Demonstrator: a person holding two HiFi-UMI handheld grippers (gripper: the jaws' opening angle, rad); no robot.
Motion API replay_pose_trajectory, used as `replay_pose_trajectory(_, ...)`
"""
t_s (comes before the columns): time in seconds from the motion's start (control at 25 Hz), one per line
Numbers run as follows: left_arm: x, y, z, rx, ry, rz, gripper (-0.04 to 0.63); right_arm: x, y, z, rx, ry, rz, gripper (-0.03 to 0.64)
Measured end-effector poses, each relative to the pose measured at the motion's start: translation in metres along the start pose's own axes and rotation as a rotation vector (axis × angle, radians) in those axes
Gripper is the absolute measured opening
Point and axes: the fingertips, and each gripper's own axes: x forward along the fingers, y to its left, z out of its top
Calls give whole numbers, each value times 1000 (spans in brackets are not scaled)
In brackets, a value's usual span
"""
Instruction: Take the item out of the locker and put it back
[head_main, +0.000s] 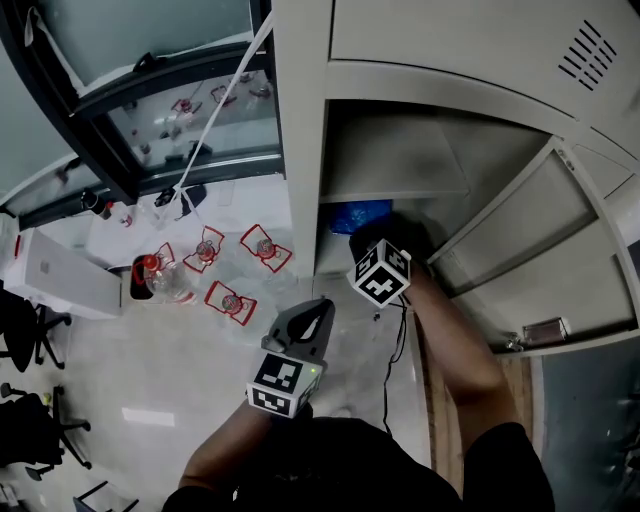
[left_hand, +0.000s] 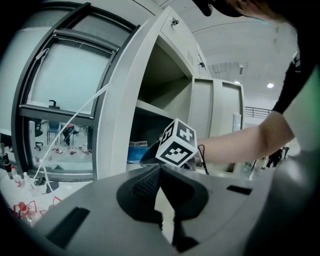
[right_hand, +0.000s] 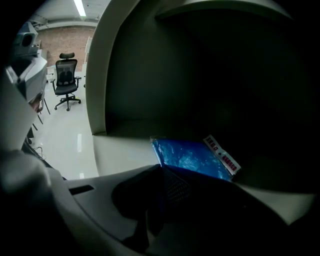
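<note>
Blue packet (right_hand: 190, 156), seemingly clamped by right hand-held gripper (right_hand: 161, 168); left hand-held gripper (left_hand: 160, 168) closed, empty.

1. The white label strip (right_hand: 222, 155) on the blue packet (right_hand: 192, 156) carries red print, too small to read.
2. The marker cube (head_main: 380, 273) shows only black-and-white square patterns.

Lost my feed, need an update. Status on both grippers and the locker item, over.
Left gripper shut, empty, outside the locker. Right gripper inside, shut on the blue packet at its near edge. Packet flat on the locker floor. Door open, nothing blocking.
</note>
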Motion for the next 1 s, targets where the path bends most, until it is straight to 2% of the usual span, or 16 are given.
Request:
replay_pose_trajectory(0.48,-4,2,-2,2,3,-11,5,-14,9,1,55,-99,-102,6)
replay_pose_trajectory(1.0,-19,-5,8,14,-25,-2,4,-58,27,15,121,-182,-137,6)
